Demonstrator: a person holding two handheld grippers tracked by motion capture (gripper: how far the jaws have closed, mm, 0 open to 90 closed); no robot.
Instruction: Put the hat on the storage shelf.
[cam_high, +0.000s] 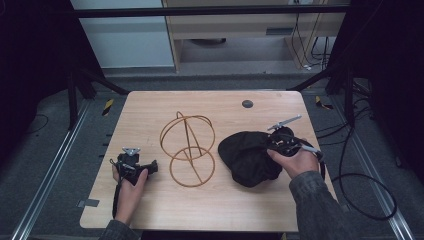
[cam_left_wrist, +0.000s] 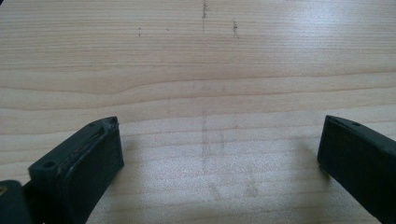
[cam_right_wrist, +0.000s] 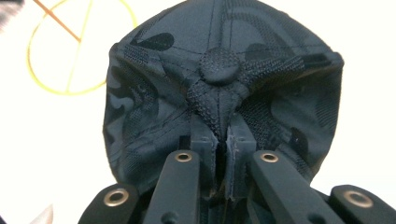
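High view: right gripper at 3 o'clock pinches the cap; left gripper, at 8 o'clock, gapes empty.

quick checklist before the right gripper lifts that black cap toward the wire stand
1. Grip on the cap: right gripper jaws closed on fabric just below the crown button. Ok.
2. Depth of the pinch: only a fold of cloth is caught; whether it holds under lift, cannot tell.
3. Wire stand: upright at the table's middle, apart from the cap. Ok.
4. Left gripper: jaws wide apart over bare wood, holding nothing, free to steady the stand. Ok.
5. Cable trailing off the table's right edge: slack enough, cannot tell.
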